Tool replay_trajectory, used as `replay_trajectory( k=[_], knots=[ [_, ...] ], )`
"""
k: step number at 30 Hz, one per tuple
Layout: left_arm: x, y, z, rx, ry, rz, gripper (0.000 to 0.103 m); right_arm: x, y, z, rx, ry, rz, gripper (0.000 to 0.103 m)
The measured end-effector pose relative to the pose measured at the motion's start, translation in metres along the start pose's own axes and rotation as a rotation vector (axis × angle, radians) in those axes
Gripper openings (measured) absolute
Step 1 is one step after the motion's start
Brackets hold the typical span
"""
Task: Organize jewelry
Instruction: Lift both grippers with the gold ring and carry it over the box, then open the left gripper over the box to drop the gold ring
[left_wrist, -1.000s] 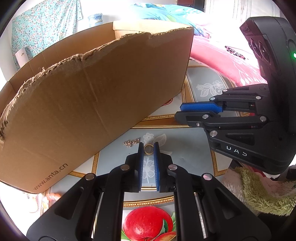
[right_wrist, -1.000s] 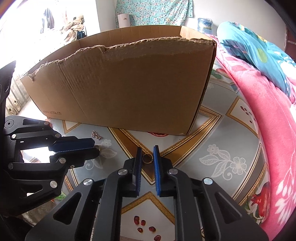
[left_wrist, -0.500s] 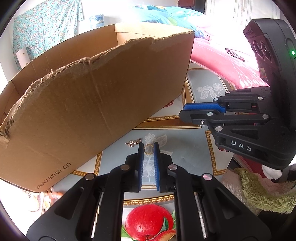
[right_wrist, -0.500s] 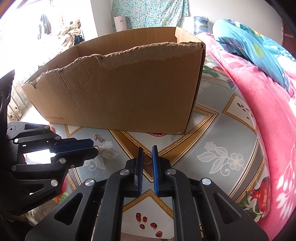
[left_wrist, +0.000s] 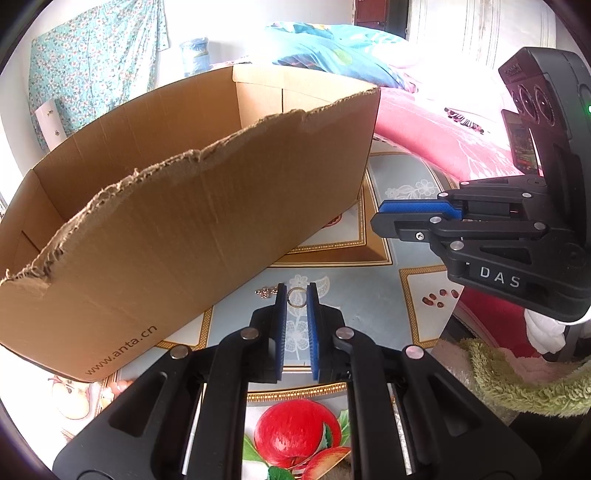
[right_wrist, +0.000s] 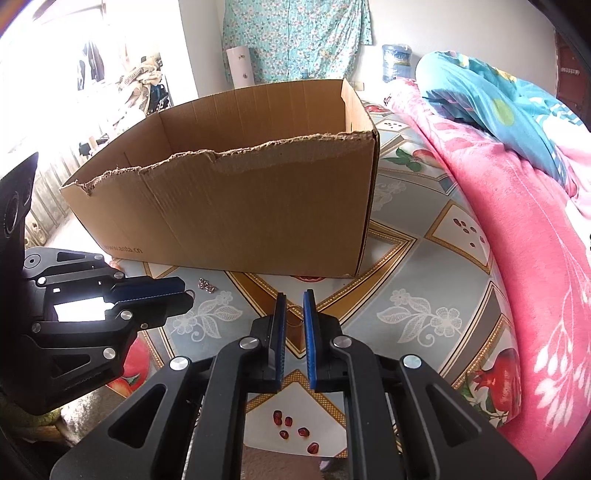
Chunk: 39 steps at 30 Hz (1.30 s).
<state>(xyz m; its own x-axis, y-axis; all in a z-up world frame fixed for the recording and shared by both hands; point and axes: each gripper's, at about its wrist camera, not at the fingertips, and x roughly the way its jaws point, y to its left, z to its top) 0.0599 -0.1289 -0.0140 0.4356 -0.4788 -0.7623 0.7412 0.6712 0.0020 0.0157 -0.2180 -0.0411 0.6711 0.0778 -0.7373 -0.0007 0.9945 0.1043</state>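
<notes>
My left gripper (left_wrist: 296, 295) is shut on a gold ring (left_wrist: 296, 297) held between its blue pads, raised above the patterned tablecloth (left_wrist: 369, 291). My right gripper (right_wrist: 294, 301) is shut on a second gold ring (right_wrist: 294, 314), thin and partly hidden between its pads. An open cardboard box (left_wrist: 177, 206) with a torn front rim stands just behind both grippers; it also shows in the right wrist view (right_wrist: 240, 206). A small silver chain piece (left_wrist: 266, 291) lies on the cloth by the box's front wall, also in the right wrist view (right_wrist: 206, 285).
A pink blanket (right_wrist: 517, 229) and a blue quilt (right_wrist: 491, 99) lie along the right side. A green fuzzy cloth (left_wrist: 517, 380) sits at the cloth's near right edge. Each gripper appears side-on in the other's view.
Both grippers have risen with their rings, so the box's inside now shows over its torn rim.
</notes>
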Motion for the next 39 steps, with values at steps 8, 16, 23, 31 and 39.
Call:
replay_trajectory(
  k=[8,16,23,31,39],
  knots=[
    [-0.045,0.01,0.019,-0.017,-0.11,-0.036,0.009,-0.033,0.009,0.025,0.005,-0.1,0.052,0.009],
    [-0.069,0.045,0.059,-0.041,-0.19,0.033,0.01,-0.036,0.015,0.078,0.018,-0.197,0.13,0.009],
    [-0.027,0.087,0.096,-0.128,-0.101,0.089,0.009,0.008,0.02,0.11,0.018,-0.134,0.083,0.01],
    [0.003,0.104,0.112,-0.191,-0.052,0.147,0.018,0.036,0.018,0.125,0.039,-0.076,0.045,0.01],
    [-0.005,0.103,0.11,-0.197,-0.088,0.168,0.028,0.024,0.02,0.12,0.048,-0.102,0.057,0.011]
  ],
)
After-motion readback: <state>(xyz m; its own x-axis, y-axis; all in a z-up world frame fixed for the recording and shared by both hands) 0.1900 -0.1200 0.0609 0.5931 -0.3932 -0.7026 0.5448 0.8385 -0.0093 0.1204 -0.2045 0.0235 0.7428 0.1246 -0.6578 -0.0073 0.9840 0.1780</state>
